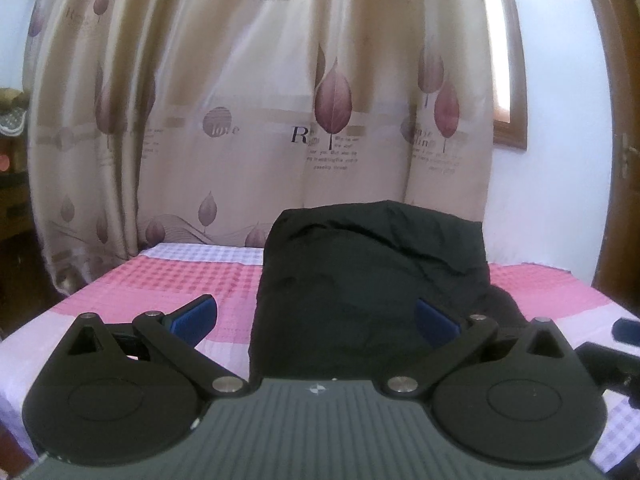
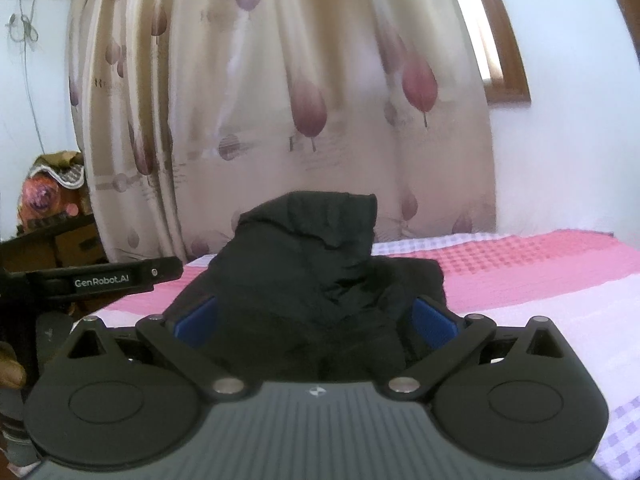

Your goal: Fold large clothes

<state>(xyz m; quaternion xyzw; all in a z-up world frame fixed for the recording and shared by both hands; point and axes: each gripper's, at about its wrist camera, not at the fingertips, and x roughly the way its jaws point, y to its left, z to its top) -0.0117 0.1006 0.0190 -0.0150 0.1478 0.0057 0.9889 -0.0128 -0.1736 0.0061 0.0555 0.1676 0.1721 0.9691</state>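
**Operator:** Black garment [image 1: 360,292] sits bunched on the bed [image 1: 168,280], on the pink and lilac checked sheet, rising in a dark hump before the curtain [image 1: 240,100]. From my left wrist camera, going left to right: my left claw [image 1: 316,320] has its blue pads [image 1: 196,320] spread wide apart, the left pad over bare sheet, the right pad against the cloth's near edge. Nothing is pinched.

**Observer:** Any writing you can read?

**Operator:** On the curtain, a round patch reads "love", and a large "R" stands by a printed leaf; the smaller lines under it are too blurred to read. On the right wrist camera, at far left, the other tool's bar [image 2: 104,278] carries "GenRobot.AI" in white.

**Observer:** And the right side?

**Operator:** My right claw [image 2: 316,320] is also spread, with the garment's folds lying between both pads. Whether the pads touch the cloth, I cannot tell.
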